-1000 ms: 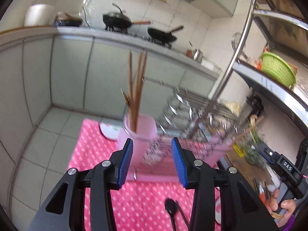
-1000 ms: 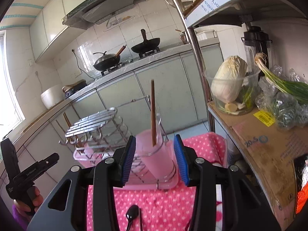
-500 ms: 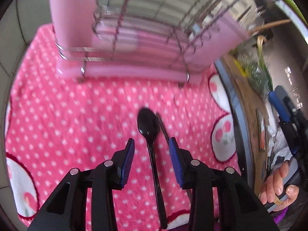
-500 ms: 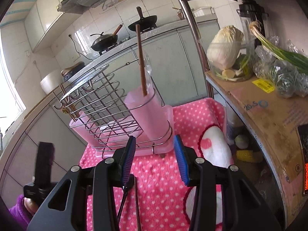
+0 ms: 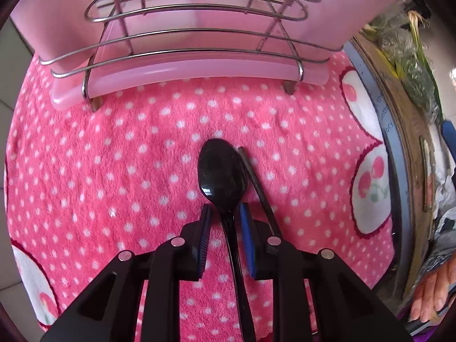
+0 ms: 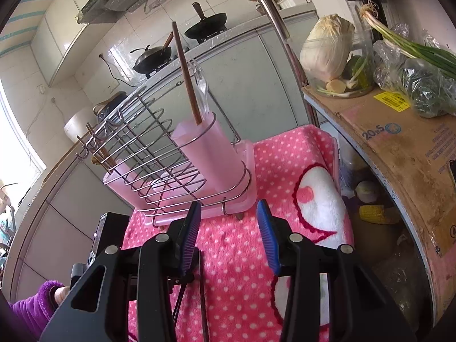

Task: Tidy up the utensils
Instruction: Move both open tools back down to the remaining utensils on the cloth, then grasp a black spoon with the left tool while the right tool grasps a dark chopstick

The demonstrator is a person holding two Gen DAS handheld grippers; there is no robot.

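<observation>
- Looking down through the left wrist view, I have the left gripper (image 5: 223, 213) pointed steeply at the pink dotted cloth (image 5: 114, 171), with the black spoon (image 5: 222, 171) lying flat on it, directly ahead of the fingertips.
- The spoon's long axis runs almost straight along the line the gripper points: bowl out ahead, beyond the tips, handle coming back between the two blue pads (image 5: 245, 228) and under the gripper body. That alignment is what I judge the grab turns on, since the pads straddle the neck just behind the bowl.
- The left jaws are closing with the spoon's neck between them; a sliver of cloth shows either side of the handle, so I read the pads as not yet pressing on it.
- A dark chopstick (image 5: 256, 185) lies just beside the spoon on the right-hand pad's outer side, touching or nearly touching the bowl's edge. I'd guess it could be nudged as the jaws close.
- The wire utensil rack (image 5: 185, 42) on its pink tray stands beyond the spoon's bowl, well ahead on the cloth.
- The right gripper (image 6: 228, 225) hangs partly open with nothing between its pads, aimed at the rack and its pink cup (image 6: 211, 154). The left hand is clearly the nearer one to the spoon.
</observation>
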